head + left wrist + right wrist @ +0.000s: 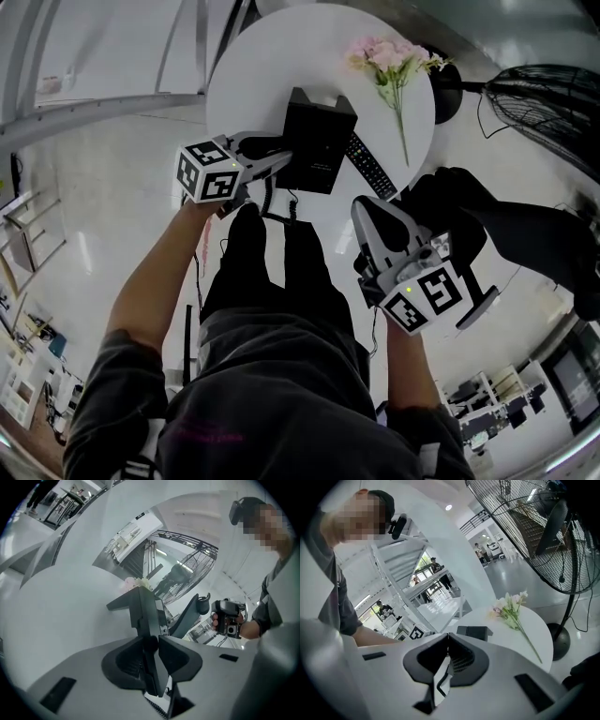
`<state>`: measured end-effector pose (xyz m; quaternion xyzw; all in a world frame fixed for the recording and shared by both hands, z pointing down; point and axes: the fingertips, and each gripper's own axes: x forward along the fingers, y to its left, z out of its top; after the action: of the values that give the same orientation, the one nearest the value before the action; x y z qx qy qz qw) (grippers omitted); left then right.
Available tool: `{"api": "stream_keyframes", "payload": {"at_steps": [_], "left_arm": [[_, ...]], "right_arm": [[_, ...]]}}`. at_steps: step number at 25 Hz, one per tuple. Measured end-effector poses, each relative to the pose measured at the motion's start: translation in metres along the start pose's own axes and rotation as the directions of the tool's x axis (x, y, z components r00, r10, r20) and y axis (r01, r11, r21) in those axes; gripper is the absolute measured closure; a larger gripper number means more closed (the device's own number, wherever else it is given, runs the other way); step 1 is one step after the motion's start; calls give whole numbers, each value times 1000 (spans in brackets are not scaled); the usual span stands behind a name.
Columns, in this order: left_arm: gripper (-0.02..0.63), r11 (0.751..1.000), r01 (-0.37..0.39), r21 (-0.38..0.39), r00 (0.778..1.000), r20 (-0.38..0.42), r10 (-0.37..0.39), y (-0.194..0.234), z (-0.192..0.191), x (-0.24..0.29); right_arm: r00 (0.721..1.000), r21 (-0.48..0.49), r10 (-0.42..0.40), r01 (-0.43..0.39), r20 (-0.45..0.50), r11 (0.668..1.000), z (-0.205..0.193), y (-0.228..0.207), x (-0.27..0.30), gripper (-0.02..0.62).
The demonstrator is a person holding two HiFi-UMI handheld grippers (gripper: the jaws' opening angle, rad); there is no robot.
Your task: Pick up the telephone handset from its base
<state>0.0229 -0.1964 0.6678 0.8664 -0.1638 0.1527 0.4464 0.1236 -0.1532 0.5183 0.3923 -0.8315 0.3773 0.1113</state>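
Head view looks steeply down on the round white counter (253,75); left gripper view sits low and close against the black desk telephone (319,141), right gripper view farther back, all sharing counter, telephone and pink flower sprig (389,56).

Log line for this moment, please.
left gripper: closed on handset, handset on base | right gripper: shut, empty, away from table | lift: not begun

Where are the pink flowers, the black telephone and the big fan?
pink flowers (389,54): head view, on the blossoms.
black telephone (319,141): head view, on its top face.
fan (553,103): head view, on its wire cage.
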Motion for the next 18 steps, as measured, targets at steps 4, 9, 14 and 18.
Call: {"api": "stream_keyframes", "payload": {"at_steps": [4, 9, 14, 18], "left_arm": [[514, 997, 58, -48, 998, 7, -57, -2, 0, 1], [525, 995, 73, -61, 997, 41, -70, -7, 3, -4], [528, 996, 79, -49, 995, 64, -75, -15, 4, -6], [529, 996, 83, -40, 993, 90, -79, -21, 11, -12]], "right_arm": [[1000, 1, 0, 0, -1, 1000, -2, 4, -1, 577], [1000, -1, -10, 10, 0, 1000, -3, 5, -2, 577], [1000, -1, -23, 23, 6, 1000, -5, 6, -4, 577], [999, -7, -25, 26, 21, 1000, -1, 9, -6, 577]]}}
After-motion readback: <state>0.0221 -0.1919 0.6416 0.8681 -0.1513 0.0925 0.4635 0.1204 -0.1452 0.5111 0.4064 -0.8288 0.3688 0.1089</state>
